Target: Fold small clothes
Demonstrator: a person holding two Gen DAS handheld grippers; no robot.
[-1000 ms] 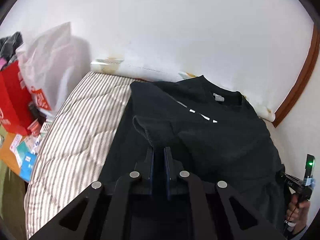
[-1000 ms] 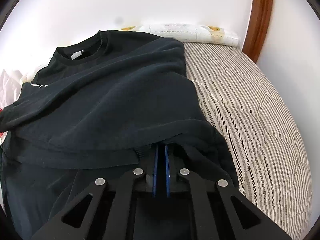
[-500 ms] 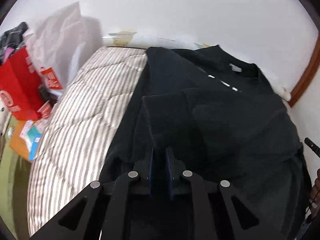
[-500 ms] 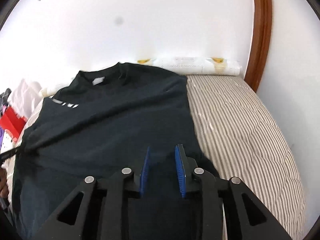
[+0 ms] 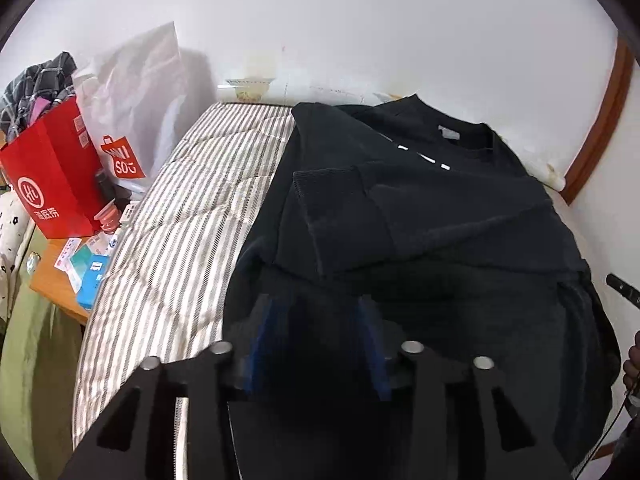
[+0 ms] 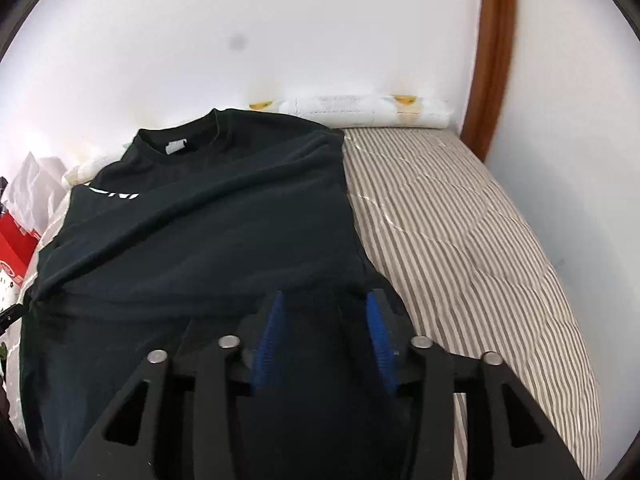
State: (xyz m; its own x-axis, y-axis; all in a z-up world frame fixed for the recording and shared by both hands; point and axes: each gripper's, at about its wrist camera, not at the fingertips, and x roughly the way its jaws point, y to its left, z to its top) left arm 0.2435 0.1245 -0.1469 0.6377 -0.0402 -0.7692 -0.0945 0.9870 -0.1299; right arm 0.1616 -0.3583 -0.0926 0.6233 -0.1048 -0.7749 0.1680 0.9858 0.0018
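A black T-shirt [image 5: 420, 216] lies on a striped mattress [image 5: 180, 216], collar toward the wall, both sides folded inward over the body. It also shows in the right wrist view [image 6: 208, 232]. My left gripper [image 5: 316, 320] is open above the shirt's lower left part, its blue pads apart and empty. My right gripper [image 6: 324, 320] is open above the shirt's lower right edge, also empty. A folded sleeve [image 5: 336, 200] lies on top of the shirt.
A red paper bag [image 5: 52, 184] and a white plastic bag [image 5: 132, 108] stand left of the mattress. Small boxes lie on an orange table [image 5: 60, 280]. A rolled white cloth [image 6: 368, 110] lies against the wall. A brown door frame [image 6: 492, 52] stands at the right.
Both grippers were shut on the shirt's folded side edges a second ago. They have let go, opened wide and drawn back; the folded sides now lie flat on the shirt.
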